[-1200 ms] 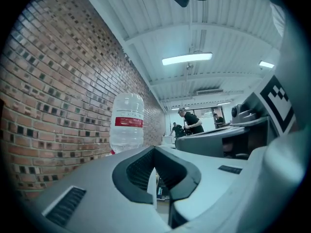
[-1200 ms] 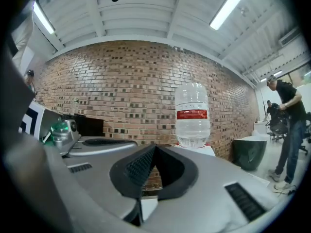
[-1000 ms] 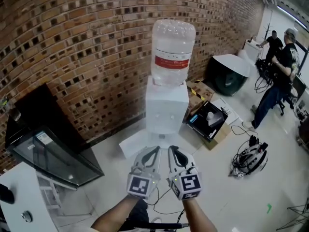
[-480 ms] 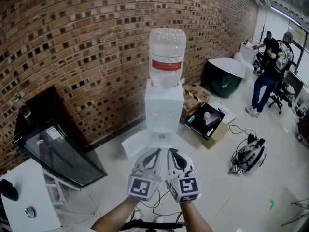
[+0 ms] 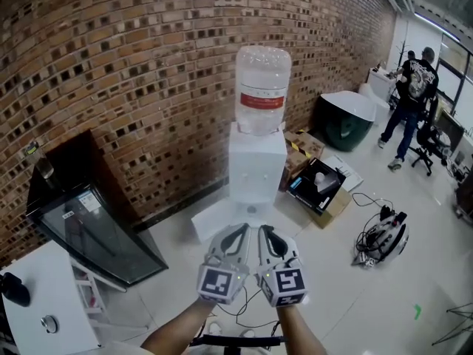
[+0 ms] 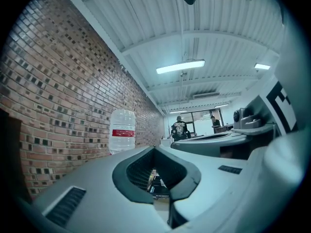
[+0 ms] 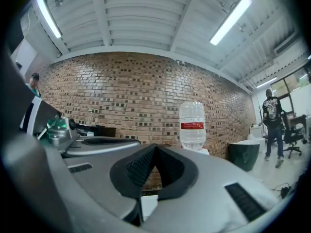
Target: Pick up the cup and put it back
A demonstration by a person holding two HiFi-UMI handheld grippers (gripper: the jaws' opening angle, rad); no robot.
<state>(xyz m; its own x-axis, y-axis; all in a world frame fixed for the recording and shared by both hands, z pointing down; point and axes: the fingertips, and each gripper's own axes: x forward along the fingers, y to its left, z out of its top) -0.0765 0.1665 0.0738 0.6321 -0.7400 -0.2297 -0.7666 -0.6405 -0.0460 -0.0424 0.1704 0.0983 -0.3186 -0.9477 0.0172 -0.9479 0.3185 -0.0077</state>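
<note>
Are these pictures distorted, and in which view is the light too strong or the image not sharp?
Head view: the wide lens bends the courses of the brick wall; the light is even and the water bottle is sharp. Left gripper view: strong fisheye with black corners; the ceiling lamp glares white. Right gripper view: the same fisheye; the long lamp is overexposed.

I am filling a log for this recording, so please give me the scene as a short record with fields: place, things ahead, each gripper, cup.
Place: room with brick wall
Ahead: white water dispenser by the wall, bottle on top
Left gripper: jaws together, nothing held
Right gripper: jaws together, nothing held
Cup: none clearly visible
Others: person standing far right
</note>
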